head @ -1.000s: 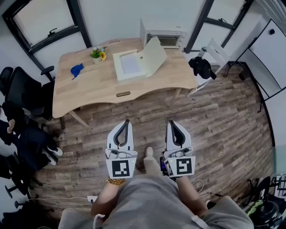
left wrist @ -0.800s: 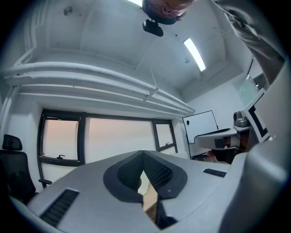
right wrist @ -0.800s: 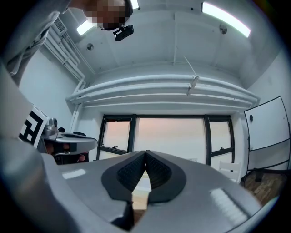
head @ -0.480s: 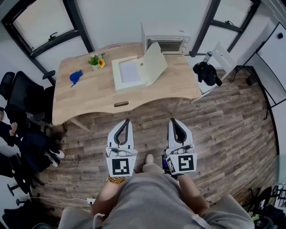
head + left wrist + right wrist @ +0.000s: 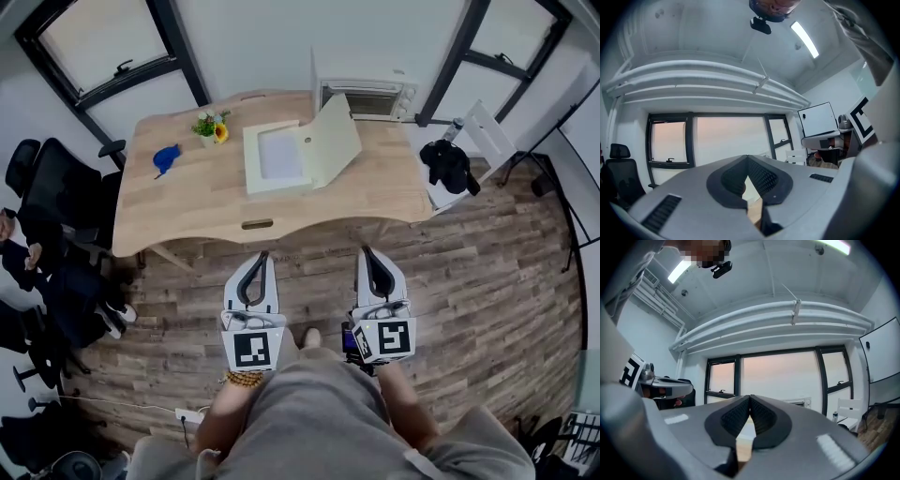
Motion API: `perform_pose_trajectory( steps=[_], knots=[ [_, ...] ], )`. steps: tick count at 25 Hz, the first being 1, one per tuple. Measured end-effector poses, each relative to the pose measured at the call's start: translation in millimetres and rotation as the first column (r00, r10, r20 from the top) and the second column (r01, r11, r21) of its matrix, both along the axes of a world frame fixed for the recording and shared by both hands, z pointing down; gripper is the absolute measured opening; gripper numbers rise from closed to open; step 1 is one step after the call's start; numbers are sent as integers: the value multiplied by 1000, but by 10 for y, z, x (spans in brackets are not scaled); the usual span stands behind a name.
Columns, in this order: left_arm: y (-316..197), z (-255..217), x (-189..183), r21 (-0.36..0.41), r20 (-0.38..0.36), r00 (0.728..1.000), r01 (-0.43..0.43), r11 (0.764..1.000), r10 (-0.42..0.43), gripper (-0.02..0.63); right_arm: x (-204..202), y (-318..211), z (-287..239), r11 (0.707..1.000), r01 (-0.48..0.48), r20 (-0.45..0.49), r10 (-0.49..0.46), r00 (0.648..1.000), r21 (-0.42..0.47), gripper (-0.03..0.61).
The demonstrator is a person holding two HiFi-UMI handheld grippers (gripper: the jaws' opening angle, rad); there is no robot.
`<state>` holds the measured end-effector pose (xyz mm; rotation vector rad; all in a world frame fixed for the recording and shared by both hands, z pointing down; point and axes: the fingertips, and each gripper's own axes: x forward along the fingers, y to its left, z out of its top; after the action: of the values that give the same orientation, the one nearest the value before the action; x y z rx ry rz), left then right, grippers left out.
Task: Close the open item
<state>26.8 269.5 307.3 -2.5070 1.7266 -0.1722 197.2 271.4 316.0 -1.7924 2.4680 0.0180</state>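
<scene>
Plank floor (image 5: pixel 487 272) fills the lower half of the head view; I stand on it, short of the table's near edge. Wooden table (image 5: pixel 187 202) ahead, under the windows. Black office chairs (image 5: pixel 56 192) off its left end. White chair (image 5: pixel 483 141) off its right end, black garment (image 5: pixel 448 164) draped over it. Toaster oven (image 5: pixel 366 94) at the far edge, toward the far right corner.

Task item: cream box (image 5: pixel 277 155), lying toward the far edge near the middle, just in front of the oven. Its lid (image 5: pixel 336 141) is raised and tilted on the right side, so the box is open.

Left gripper (image 5: pixel 261 258) and right gripper (image 5: pixel 367 251) side by side over the floor, tips pointing at the table, well apart from the box. Both gripper views: pads meet at the tip, nothing between them, so both are closed and empty.

Potted flowers (image 5: pixel 212 127) just left of the box, near the far edge. Small blue object (image 5: pixel 166 157) nearer the left end
</scene>
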Motion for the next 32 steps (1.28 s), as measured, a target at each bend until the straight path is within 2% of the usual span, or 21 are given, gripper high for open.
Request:
perform_pose_trajectory(
  steps=[9,18,32],
  knots=[
    [-280,126,-74,-17,-13,1000,24,1000,-24,6,82,-275,128,1000,-14,4,14,1000,-17,12],
    [-869,151,-70,-8,-34,999,-5,1000,5,6,172,-746,145,998,-57,-23,57,998,-20,12],
    [-1839,340,-225,-66,-49,999,-17,998,14,6,135,-1670,176,994,-86,-53,83,995,-74,12]
  ],
)
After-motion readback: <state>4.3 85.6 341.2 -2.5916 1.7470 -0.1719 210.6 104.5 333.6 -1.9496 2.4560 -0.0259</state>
